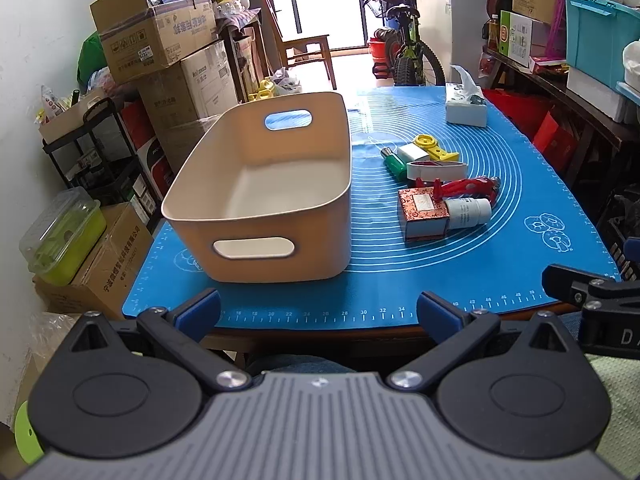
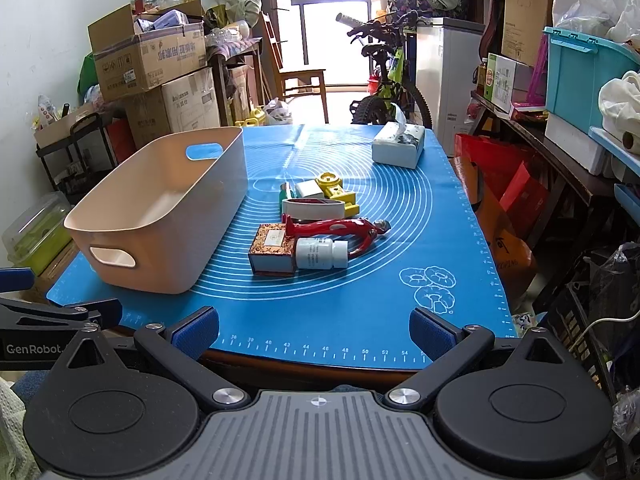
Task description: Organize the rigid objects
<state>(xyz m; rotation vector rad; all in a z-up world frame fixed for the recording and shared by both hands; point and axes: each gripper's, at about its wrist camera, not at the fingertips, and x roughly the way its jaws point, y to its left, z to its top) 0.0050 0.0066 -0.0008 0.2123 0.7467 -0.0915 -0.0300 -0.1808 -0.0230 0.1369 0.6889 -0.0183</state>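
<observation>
Both claws spread wide and empty at the near table edge: left gripper (image 1: pixel 318 308), right gripper (image 2: pixel 314 326), blue pads well apart, nothing between them. Beyond, blue mat (image 1: pixel 460 264) spread over the table. On its left half, beige bin (image 1: pixel 260 184), bare inside, handle slot toward the cameras. Right of the bin, apart from it, a loose cluster of small rigid goods. At the far right corner, tissue box (image 2: pixel 398 146), apart from the rest. Within the cluster, by size: red-handled tool (image 2: pixel 340 229) lying flat; patterned box (image 2: pixel 273 254) nearest the bin; white oval case (image 2: pixel 314 207) on its side; white bottle (image 2: pixel 322 254) toppled, touching the patterned box and resting against the tool; yellow plastic piece (image 2: pixel 336 192) farthest back; small white block (image 2: pixel 309 189) beside it; green bottle (image 1: pixel 394 164), mostly hidden in the right view. Judged to be the opening step, nothing yet binned and no item touched. Next move likely to call for the right claw reaching forward to the nearest pieces, closing across the bottle's body or the box's short sides, then carrying left over the bin's rim.
</observation>
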